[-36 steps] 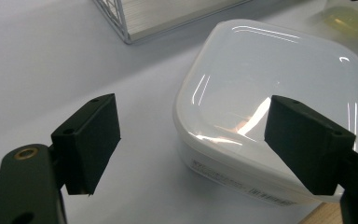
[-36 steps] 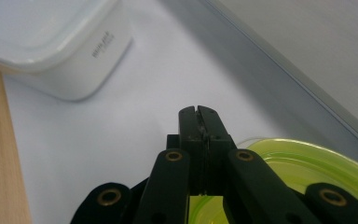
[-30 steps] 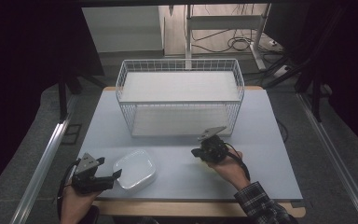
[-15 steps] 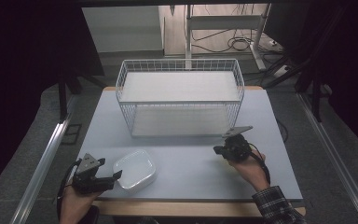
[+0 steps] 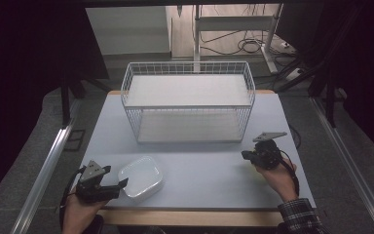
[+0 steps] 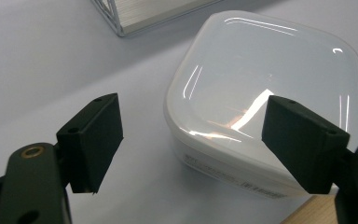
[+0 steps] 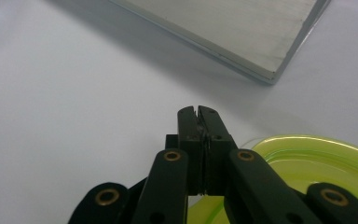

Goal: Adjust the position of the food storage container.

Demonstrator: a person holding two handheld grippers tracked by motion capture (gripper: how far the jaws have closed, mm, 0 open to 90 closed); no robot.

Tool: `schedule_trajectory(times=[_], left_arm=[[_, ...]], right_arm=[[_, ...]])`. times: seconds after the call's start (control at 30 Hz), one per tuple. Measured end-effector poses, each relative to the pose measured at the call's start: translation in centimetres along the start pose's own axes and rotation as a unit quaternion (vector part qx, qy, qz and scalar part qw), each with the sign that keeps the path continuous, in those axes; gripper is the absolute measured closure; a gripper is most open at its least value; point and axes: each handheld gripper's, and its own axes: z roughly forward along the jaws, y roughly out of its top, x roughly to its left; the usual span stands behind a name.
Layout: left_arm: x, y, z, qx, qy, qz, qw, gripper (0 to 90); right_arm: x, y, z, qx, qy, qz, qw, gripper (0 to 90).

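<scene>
White plastic container [image 5: 141, 178]: one, lidded, with rounded corners, sitting near the front left edge of the bench [image 5: 199, 170]. In the left gripper view a strip of small print is running along its side, too blurred to read.
Left gripper [image 5: 111, 186]: resting in the person's left hand at the front left corner, its jaws standing wide apart. One jaw is sitting beside the container's near corner and the other is overlapping its front edge in the left gripper view; neither is pressing on it, so nothing is being held.
Right gripper [image 5: 246, 156]: sitting in the person's right hand at the right side of the bench, pointing left. Its jaws are pressed together with nothing between them.
Yellow-green disc [image 7: 307, 163]: one translucent round piece with a raised rim, lying on the bench directly under the right gripper, seen in the right gripper view.
Wire basket [image 5: 187, 105]: one, white, rectangular, standing at the back middle of the bench with a pale flat board as its floor.
Count: two grippers, one container, one disc, one basket.
Open room: bare bench is stretching between the two grippers, in front of the basket. The container is lying close to the front wooden edge [image 5: 190, 217], well apart from the basket.
</scene>
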Motion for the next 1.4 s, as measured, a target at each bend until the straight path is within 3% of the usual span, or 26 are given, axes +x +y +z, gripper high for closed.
schedule_trajectory(times=[0.13, 0.27, 0.33, 0.43, 0.47, 0.53, 0.8, 0.97, 1.1, 1.3, 1.4], left_arm=[[0.2, -0.2, -0.3, 0.000, -0.001, -0.008, 1.0000, 26.5], [0.8, -0.9, -1.2, -0.004, -0.034, -0.035, 0.9988, 54.1], [1.0, -1.4, -1.5, 0.009, -0.025, -0.038, 0.9990, 68.6], [1.4, -1.9, -1.6, 0.023, -0.019, -0.041, 0.9987, 79.8], [1.8, -2.3, -1.5, 0.030, -0.027, -0.054, 0.9977, 83.1], [2.0, -2.3, -1.4, 0.035, -0.028, -0.058, 0.9973, 87.5], [1.3, -1.9, 1.1, 0.067, -0.031, -0.052, 0.9959, 88.7], [1.3, -1.2, 2.1, 0.067, -0.033, -0.053, 0.9958, 88.8], [1.1, -0.5, 3.3, 0.066, -0.047, -0.055, 0.9952, 89.0], [-0.2, 0.6, 4.7, 0.068, -0.069, -0.039, 0.9945, 89.0], [-1.4, 1.4, 5.6, 0.072, -0.081, -0.020, 0.9939, 88.9]], right_arm=[[0.9, 0.3, 0.1, -0.010, 0.011, -0.002, 0.9999, 86.4], [2.2, 0.6, 0.3, -0.017, 0.024, -0.011, 0.9995, 85.6], [2.9, 0.7, 0.4, -0.020, 0.028, -0.019, 0.9992, 85.2], [3.4, 0.8, 0.4, -0.023, 0.032, -0.024, 0.9990, 84.9], [3.7, 0.8, 0.4, -0.026, 0.034, -0.028, 0.9987, 84.9], [4.0, 0.9, 0.5, -0.028, 0.037, -0.029, 0.9985, 84.8], [4.9, 0.7, 0.8, -0.026, 0.045, -0.030, 0.9982, 84.2], [5.5, 0.6, 0.9, -0.025, 0.048, -0.034, 0.9980, 84.2], [5.8, 0.5, 1.0, -0.021, 0.049, -0.030, 0.9981, 84.2], [6.7, 0.2, 1.2, -0.017, 0.057, -0.027, 0.9979, 87.3], [7.1, 0.2, 1.5, -0.015, 0.058, -0.032, 0.9977, 88.3]])
